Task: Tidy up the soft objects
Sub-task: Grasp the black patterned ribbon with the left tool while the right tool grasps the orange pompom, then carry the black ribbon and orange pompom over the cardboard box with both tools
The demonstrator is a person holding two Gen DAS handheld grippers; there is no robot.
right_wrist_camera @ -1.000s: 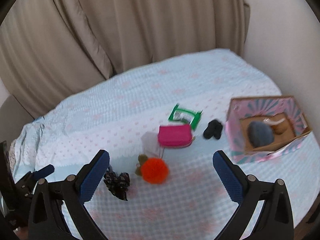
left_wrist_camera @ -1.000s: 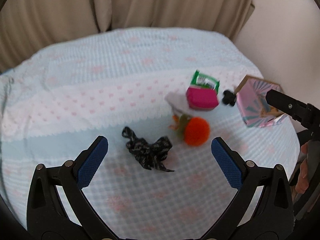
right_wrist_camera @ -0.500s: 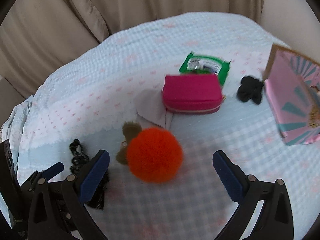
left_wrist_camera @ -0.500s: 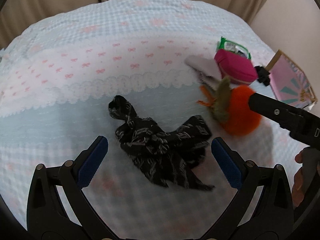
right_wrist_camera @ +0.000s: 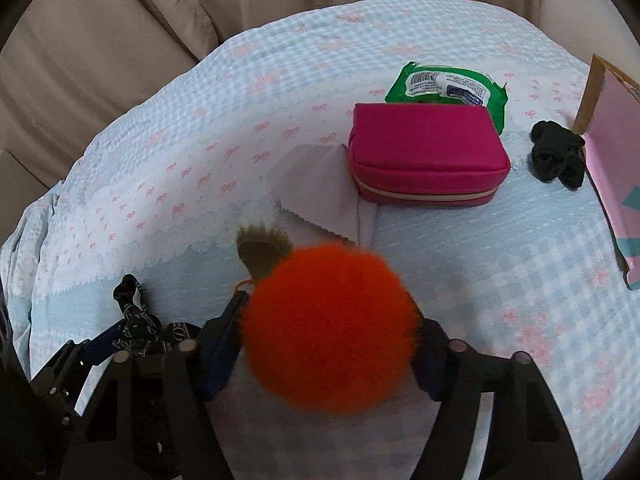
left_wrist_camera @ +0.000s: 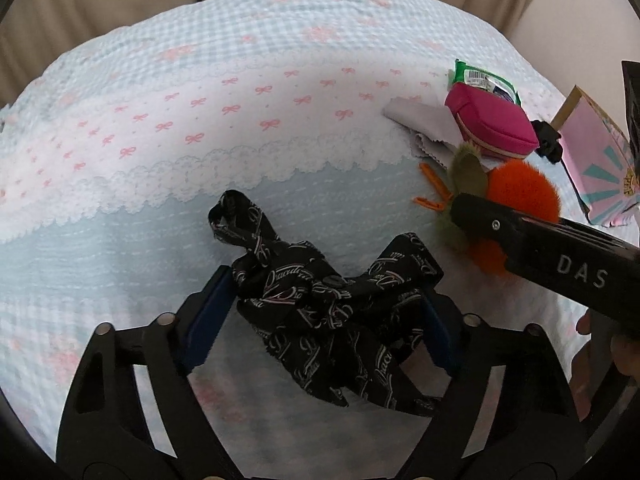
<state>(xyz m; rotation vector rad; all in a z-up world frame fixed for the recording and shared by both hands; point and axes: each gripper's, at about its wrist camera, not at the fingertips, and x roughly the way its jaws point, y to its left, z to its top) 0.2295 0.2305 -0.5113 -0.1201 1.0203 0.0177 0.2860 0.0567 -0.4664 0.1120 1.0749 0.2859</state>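
My left gripper (left_wrist_camera: 324, 316) is shut on a black patterned scarf (left_wrist_camera: 320, 300) that lies crumpled on the pale blue cloth. My right gripper (right_wrist_camera: 328, 344) is shut on a fluffy orange pompom (right_wrist_camera: 328, 328) with a green tuft; the pompom also shows in the left wrist view (left_wrist_camera: 520, 196), behind the right gripper's black finger. The scarf shows at the lower left of the right wrist view (right_wrist_camera: 136, 320).
A magenta zip pouch (right_wrist_camera: 428, 160) lies beyond the pompom on a grey cloth (right_wrist_camera: 316, 196), with a green wipes pack (right_wrist_camera: 448, 88) behind it. A black sock bundle (right_wrist_camera: 556, 152) lies beside a pink box (right_wrist_camera: 616, 160) at the right. Beige curtains hang behind the table.
Both grippers have moved down and forward onto the cloth and closed: the left on the black scarf, the right on the orange pompom. Both were open before.
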